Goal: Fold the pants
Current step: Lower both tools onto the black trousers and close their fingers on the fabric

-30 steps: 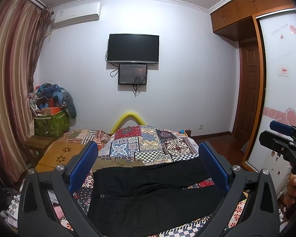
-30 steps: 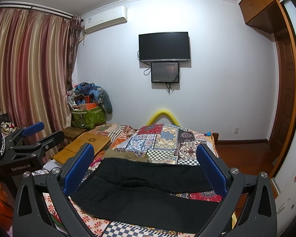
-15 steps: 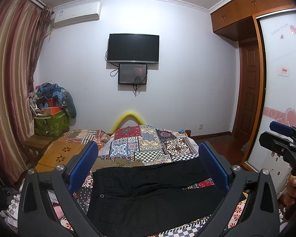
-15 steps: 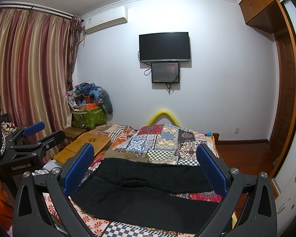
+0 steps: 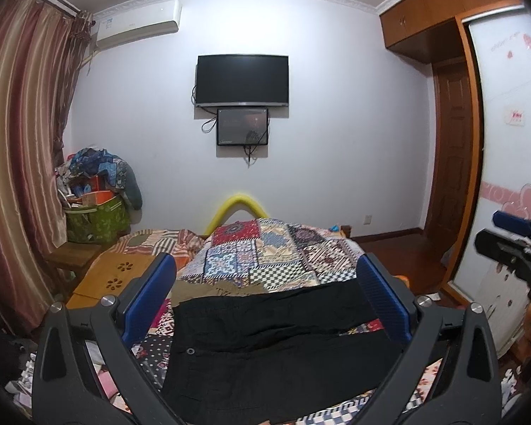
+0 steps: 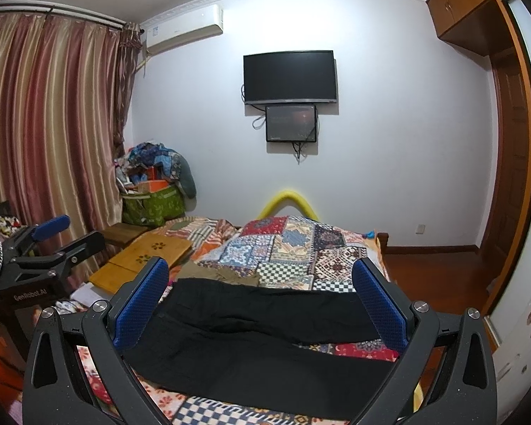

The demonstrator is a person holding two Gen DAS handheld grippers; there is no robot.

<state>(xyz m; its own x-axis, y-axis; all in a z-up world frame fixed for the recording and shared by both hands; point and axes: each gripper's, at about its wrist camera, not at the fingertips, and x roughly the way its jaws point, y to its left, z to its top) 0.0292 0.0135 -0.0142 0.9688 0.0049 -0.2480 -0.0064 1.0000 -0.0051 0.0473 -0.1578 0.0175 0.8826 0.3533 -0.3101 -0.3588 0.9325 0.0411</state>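
Black pants (image 5: 272,347) lie spread flat across the near end of the patchwork bed (image 5: 265,248), waist to the left and legs to the right. My left gripper (image 5: 265,283) hovers above them, open, with nothing between its blue pads. In the right wrist view the same pants (image 6: 258,347) lie below my right gripper (image 6: 262,283), which is also open and empty. The right gripper (image 5: 509,237) shows at the right edge of the left wrist view. At the left edge of the right wrist view, the left gripper (image 6: 53,241) is visible.
An olive garment (image 6: 223,272) lies just beyond the pants. A wooden folding board (image 6: 145,258) rests on the bed's left side. A green bag (image 5: 95,216) heaped with clothes stands by the curtain. Wardrobe doors (image 5: 506,141) close off the right side.
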